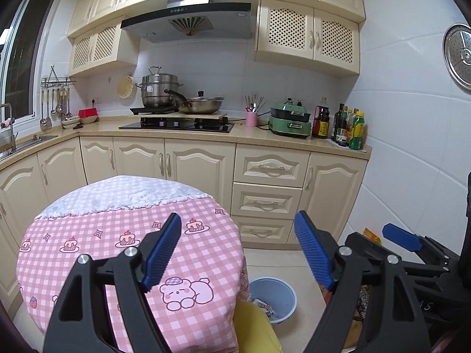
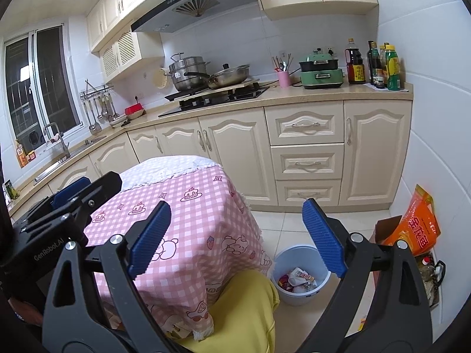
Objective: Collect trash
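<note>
Trash plainer from right wrist

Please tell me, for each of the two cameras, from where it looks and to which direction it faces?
Left wrist: sits on the left claw, looking slightly down over the pink checked table toward the stove counter; its own open blue fingers show, with the right claw at its right.
Right wrist: sits on the right claw, facing the same counter from further right; its open fingers show, the left claw at its left.
Shared: table, blue trash bin, yellow garment.
</note>
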